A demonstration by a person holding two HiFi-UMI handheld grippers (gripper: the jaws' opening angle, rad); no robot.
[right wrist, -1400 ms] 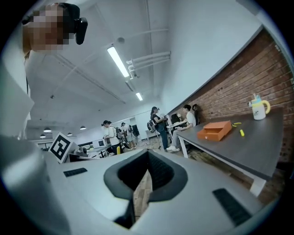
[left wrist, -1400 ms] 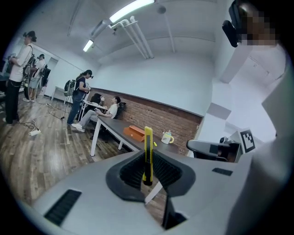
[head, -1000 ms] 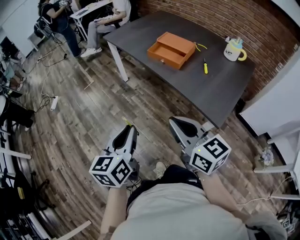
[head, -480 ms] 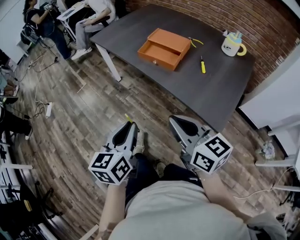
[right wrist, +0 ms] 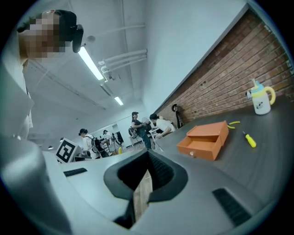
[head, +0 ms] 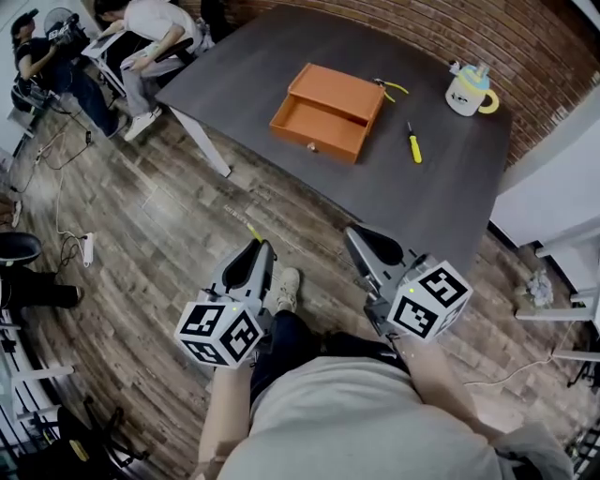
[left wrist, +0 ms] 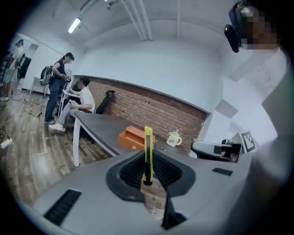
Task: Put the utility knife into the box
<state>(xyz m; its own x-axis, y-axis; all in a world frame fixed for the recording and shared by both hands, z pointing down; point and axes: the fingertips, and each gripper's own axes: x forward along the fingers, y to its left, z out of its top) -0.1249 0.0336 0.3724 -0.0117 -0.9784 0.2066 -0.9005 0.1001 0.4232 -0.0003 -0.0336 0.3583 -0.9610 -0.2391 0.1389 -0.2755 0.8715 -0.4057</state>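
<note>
Mug [head: 466, 94] and screwdriver [head: 412, 143] sit apart on dark table [head: 234, 70].

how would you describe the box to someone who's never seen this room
On the dark table by the brick wall, the box sits mid-table, left of a yellow screwdriver and a white mug. It's the only orange thing there, a flat case with its drawer pulled open.

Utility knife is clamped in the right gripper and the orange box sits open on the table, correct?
No. The utility knife is clamped in the left gripper, as the left gripper view shows. The orange box does sit open on the table.
</note>
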